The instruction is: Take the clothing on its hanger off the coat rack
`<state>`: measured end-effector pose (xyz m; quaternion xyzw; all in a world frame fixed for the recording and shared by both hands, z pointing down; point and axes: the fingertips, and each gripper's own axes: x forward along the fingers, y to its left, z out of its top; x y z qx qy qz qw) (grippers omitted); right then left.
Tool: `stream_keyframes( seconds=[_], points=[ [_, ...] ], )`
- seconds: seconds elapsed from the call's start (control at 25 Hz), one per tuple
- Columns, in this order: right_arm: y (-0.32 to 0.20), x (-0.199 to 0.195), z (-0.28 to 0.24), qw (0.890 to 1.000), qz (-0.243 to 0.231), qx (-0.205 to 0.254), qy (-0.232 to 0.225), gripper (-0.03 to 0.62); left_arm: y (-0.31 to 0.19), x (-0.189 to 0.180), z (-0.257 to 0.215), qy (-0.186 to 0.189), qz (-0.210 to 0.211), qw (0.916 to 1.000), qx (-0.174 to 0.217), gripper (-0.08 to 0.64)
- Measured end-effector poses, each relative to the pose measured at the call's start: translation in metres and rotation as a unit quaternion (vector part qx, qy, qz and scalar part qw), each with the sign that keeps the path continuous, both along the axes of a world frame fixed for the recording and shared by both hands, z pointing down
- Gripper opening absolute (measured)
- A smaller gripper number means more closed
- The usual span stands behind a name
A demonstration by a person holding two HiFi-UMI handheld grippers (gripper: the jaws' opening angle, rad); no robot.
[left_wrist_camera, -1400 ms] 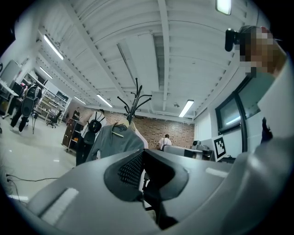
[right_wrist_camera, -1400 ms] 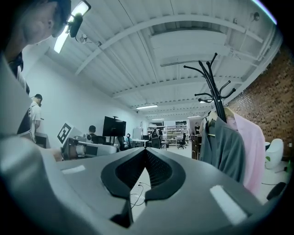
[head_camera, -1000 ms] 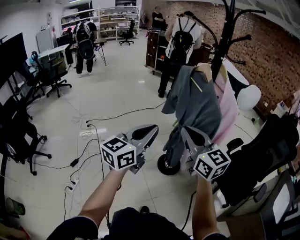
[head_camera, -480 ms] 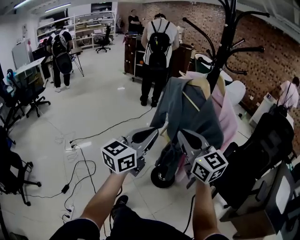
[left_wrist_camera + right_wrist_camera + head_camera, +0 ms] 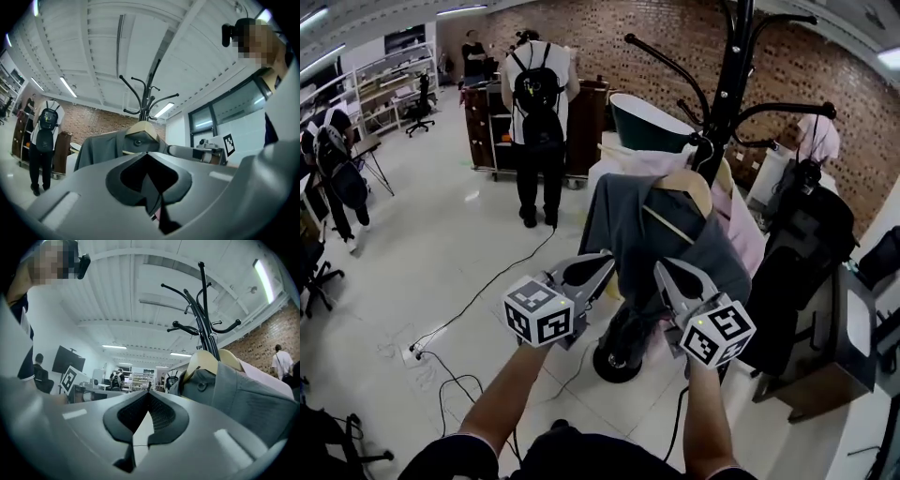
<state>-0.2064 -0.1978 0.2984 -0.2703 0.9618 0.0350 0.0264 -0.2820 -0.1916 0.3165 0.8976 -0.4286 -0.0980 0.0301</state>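
Note:
A grey garment (image 5: 670, 239) hangs on a wooden hanger (image 5: 686, 186) from the black coat rack (image 5: 733, 89), with a pink garment (image 5: 742, 225) behind it. My left gripper (image 5: 598, 267) is held level just left of the grey cloth, jaws shut and empty. My right gripper (image 5: 667, 272) sits in front of the cloth's lower part, also shut on nothing. In the left gripper view the hanger (image 5: 143, 129) and grey garment (image 5: 101, 147) stand just beyond the left gripper (image 5: 147, 152). The right gripper view shows the hanger (image 5: 206, 363) to the right of the right gripper (image 5: 149, 392).
The rack's round base (image 5: 617, 361) stands on the tiled floor. A person with a backpack (image 5: 539, 103) is by a brown cabinet (image 5: 487, 122) behind. A black chair draped with dark cloth (image 5: 806, 244) and a desk (image 5: 844, 347) stand at the right. Cables (image 5: 478, 300) trail on the left.
The view has swung so the rack now stands straight ahead. Both grippers have travelled with it and closed in on the grey garment, jaws still shut.

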Motion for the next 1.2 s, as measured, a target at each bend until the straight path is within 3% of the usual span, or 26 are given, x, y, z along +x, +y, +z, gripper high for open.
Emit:
stream_keyframes(
  seconds=[0.44, 0.8, 0.92, 1.2],
  points=[
    [-0.022, -0.003, 0.008, 0.994, 0.113, -0.01, 0.003, 0.0, -0.052, -0.002, 0.005, -0.028, 0.101, 0.9945, 0.003, 0.01],
    [-0.024, 0.004, 0.013, 0.988, 0.155, -0.015, 0.018, 0.0, -0.113, 0.002, -0.003, -0.112, 0.099, 0.987, 0.057, 0.016],
    [-0.024, 0.009, 0.015, 0.986, 0.166, -0.018, 0.022, 0.0, -0.136, 0.005, -0.017, -0.153, 0.082, 0.9809, 0.089, 0.122],
    [-0.023, 0.021, 0.014, 0.982, 0.187, -0.017, 0.027, 0.0, -0.178, 0.019, -0.051, -0.245, 0.046, 0.9565, 0.152, 0.301]
  ],
)
